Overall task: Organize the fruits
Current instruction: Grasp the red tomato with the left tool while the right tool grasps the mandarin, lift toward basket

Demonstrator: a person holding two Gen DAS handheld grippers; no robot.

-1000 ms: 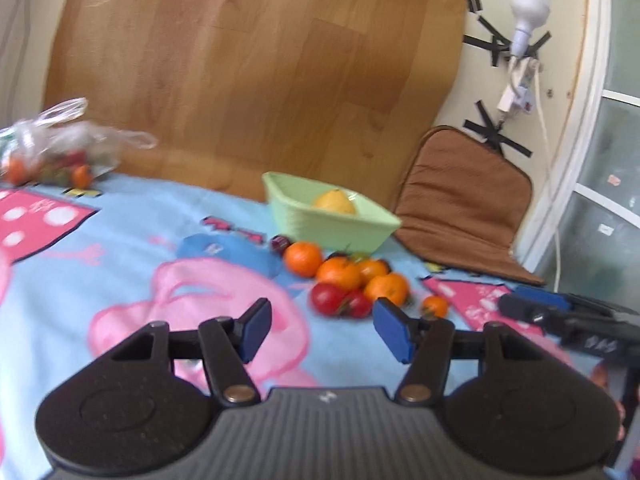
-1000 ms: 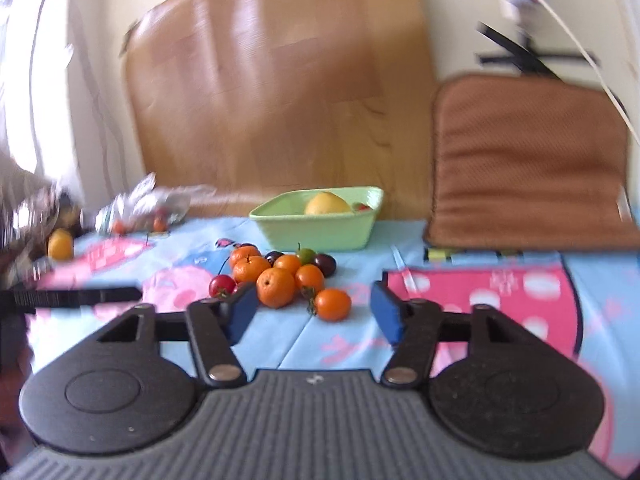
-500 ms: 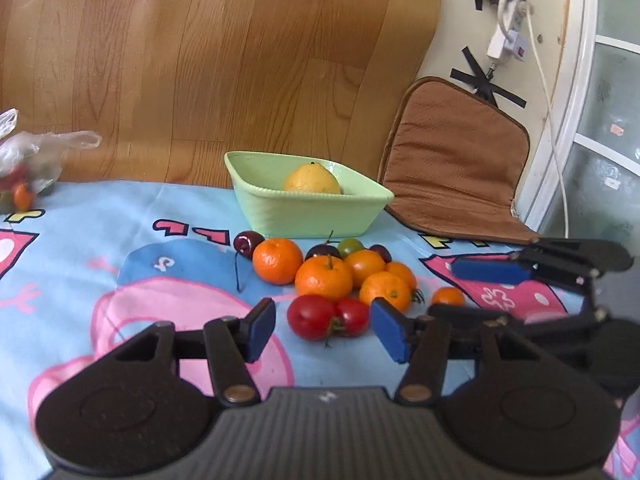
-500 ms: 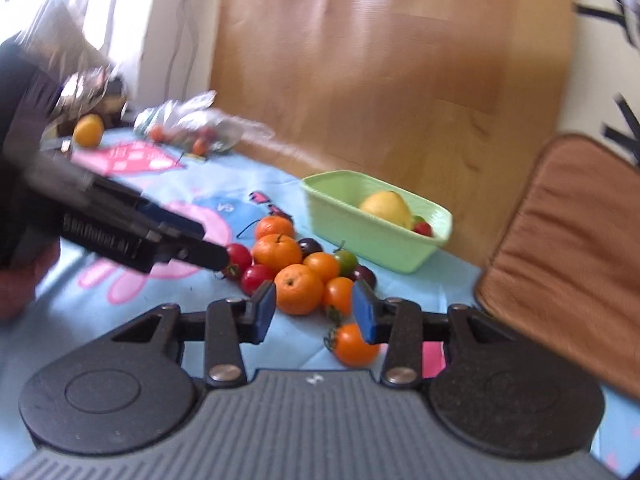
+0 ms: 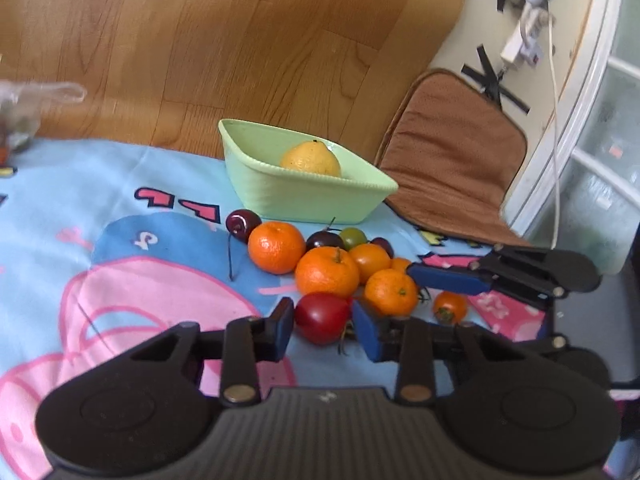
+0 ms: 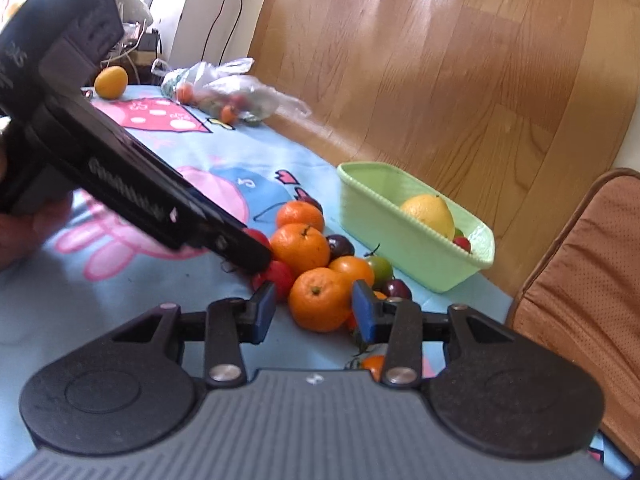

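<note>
At nine o'clock in the left wrist view a clear plastic bag (image 5: pixel 24 116) is cut off by the frame, its contents too blurred to name; a cartoon-print cloth (image 5: pixel 120 208) covers the surface; toward twelve o'clock the green basket (image 5: pixel 304 196) holds a yellow lemon (image 5: pixel 311 159), and the loose fruit pile lies just below it. A second ago the left gripper (image 5: pixel 322 326) stood well back with jaws wide; now it has come in low around the red tomato (image 5: pixel 323 318) at the pile's near edge, and its jaws are closing, pads just beside the skin with contact not certain. At three o'clock the right gripper (image 5: pixel 448 280) reaches in from the side; in its own view it has rolled and moved up on the near orange (image 6: pixel 320 298), jaws closing with slim gaps left. Both picks look imminent, so two fruits should soon go to the basket. Hidden: a small orange fruit (image 6: pixel 374 364) partly behind the right finger, and the basket's far contents.
</note>
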